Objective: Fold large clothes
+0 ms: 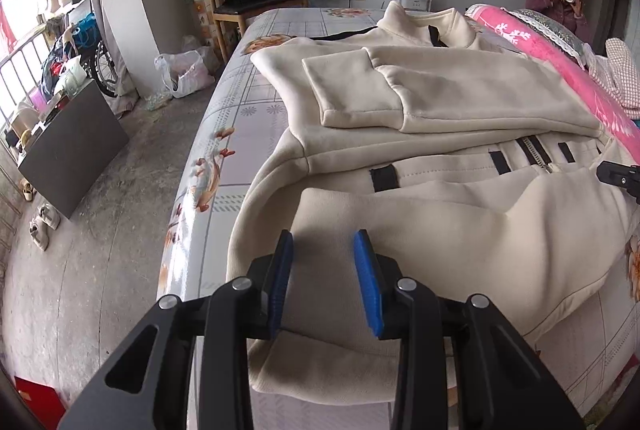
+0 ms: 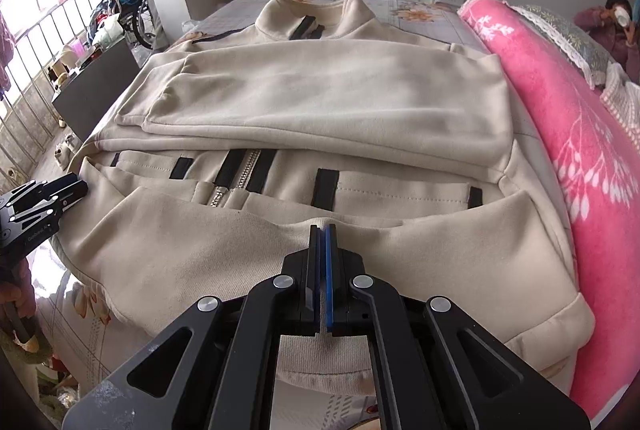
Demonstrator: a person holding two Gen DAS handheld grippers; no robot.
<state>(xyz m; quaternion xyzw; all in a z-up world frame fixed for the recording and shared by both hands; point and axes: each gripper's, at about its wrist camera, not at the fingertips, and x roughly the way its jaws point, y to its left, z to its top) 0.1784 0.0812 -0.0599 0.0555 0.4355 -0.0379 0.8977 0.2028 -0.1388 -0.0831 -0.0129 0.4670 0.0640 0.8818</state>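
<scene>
**Cream jacket half-folded on the bed**

The bed (image 1: 240, 118) is lying under everything, its patterned sheet showing only beside the jacket; its near end is running out of view. The cream jacket (image 2: 320, 102) is sprawling across the middle of it, sleeves folded over the chest and the hem turned up toward the zipper (image 2: 240, 174), whose upper length is disappearing under the sleeves. Along the jacket's far side a pink blanket (image 2: 580, 134) is bunching up, cut off at the frame edge. The left gripper (image 1: 323, 242) is hovering over the jacket's hem corner with its blue pads spread apart, holding nothing. The right gripper (image 2: 324, 230) is sitting with pads pressed together at the folded hem edge; whether cloth is pinched between them is hard to make out.
</scene>
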